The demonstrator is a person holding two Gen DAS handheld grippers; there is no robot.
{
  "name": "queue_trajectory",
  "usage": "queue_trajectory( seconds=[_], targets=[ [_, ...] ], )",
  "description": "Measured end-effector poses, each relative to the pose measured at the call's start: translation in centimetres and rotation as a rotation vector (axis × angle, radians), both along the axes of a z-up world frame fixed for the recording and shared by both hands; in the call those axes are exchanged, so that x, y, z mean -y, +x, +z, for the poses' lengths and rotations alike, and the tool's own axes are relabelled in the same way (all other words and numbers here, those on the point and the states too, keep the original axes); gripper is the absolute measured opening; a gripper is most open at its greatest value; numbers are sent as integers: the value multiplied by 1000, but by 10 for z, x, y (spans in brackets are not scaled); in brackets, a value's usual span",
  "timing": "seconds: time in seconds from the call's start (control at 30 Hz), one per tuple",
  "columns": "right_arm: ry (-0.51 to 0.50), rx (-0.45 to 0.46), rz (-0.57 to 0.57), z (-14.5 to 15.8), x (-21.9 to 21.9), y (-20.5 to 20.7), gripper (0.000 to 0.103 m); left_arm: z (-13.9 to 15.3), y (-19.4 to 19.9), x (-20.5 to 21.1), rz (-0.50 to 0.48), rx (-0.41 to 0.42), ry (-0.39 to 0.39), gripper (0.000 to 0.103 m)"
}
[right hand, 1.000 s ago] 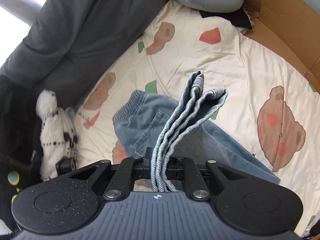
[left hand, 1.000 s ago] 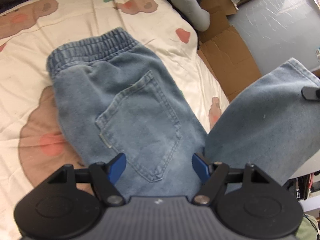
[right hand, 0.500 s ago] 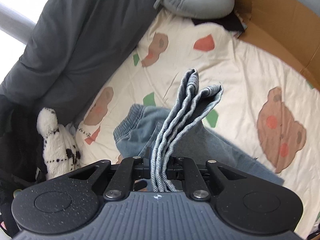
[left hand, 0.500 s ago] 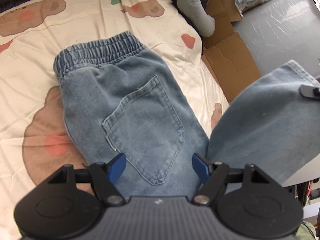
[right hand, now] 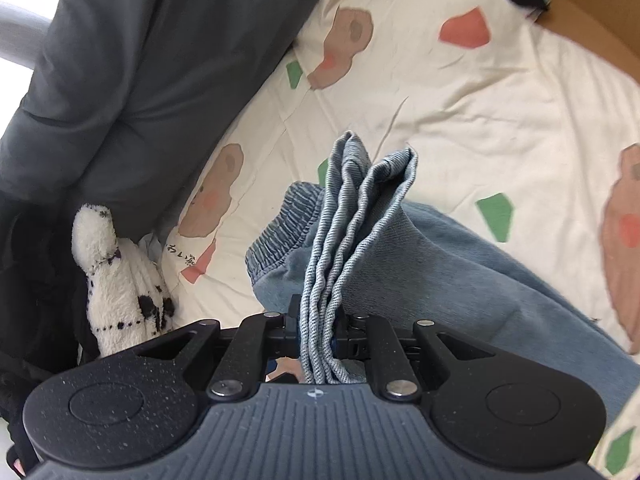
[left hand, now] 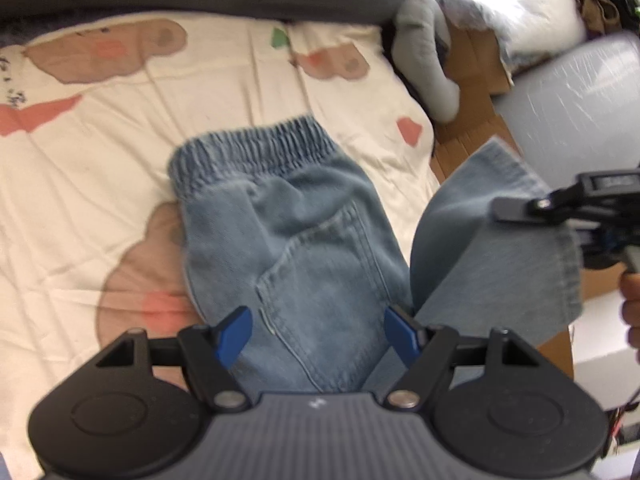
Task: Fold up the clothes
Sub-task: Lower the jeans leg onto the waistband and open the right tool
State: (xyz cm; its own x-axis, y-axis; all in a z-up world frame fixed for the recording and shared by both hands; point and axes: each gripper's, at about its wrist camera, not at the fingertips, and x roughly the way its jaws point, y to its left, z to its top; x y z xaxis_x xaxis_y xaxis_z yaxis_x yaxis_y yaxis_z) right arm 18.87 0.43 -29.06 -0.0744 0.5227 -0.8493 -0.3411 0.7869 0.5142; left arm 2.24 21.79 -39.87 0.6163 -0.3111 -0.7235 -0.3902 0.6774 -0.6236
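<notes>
The jeans (left hand: 304, 240) are light blue denim with a gathered elastic waistband (left hand: 248, 148) and a stitched back pocket (left hand: 320, 272). They lie on a bed under a cream sheet (left hand: 100, 160) printed with brown bears and red and green patches. At the far left of the right wrist view a white plush toy (right hand: 120, 280) with black marks sits against a dark grey duvet (right hand: 140, 60), beside the sheet's edge.

The waistband end rests flat on the sheet, pocket side up. The left tool (left hand: 318, 328) hovers just above the seat of the jeans with its blue-padded jaws spread wide, one to each side of the pocket, gripping nothing.

To the right, the leg part (left hand: 492, 248) of the jeans is lifted off the bed and curves up and over. The right tool (right hand: 316, 332) is clenched on the bunched hems (right hand: 352, 216), whose folded layers stand up between its jaws above the waistband. In the left wrist view a hand (left hand: 632, 304) shows at the right edge behind that tool. Brown cardboard (left hand: 472, 136) lies beyond the bed's right side.
</notes>
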Motion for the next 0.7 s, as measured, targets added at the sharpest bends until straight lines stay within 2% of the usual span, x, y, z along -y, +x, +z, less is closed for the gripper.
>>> queue_trajectory(
  seconds=[0.3, 0.4, 0.47, 0.5, 0.57, 0.7],
  targets=[
    [38, -82, -34, -54, -37, 14, 16, -8, -11, -28, 160, -11, 46, 75],
    [70, -121, -56, -70, -46, 17, 33, -12, -12, -36, 191, -25, 55, 75],
    [93, -149, -65, -74, -50, 19, 52, -14, -13, -39, 198, -32, 59, 75],
    [98, -156, -69, -75, -52, 19, 55, -14, -14, -41, 202, -33, 61, 75],
    [104, -162, -57, -73, -58, 19, 66, -15, -16, -43, 210, -36, 65, 75],
    [114, -174, -33, -62, -69, 22, 78, -14, -19, -45, 220, -31, 69, 75]
  ],
)
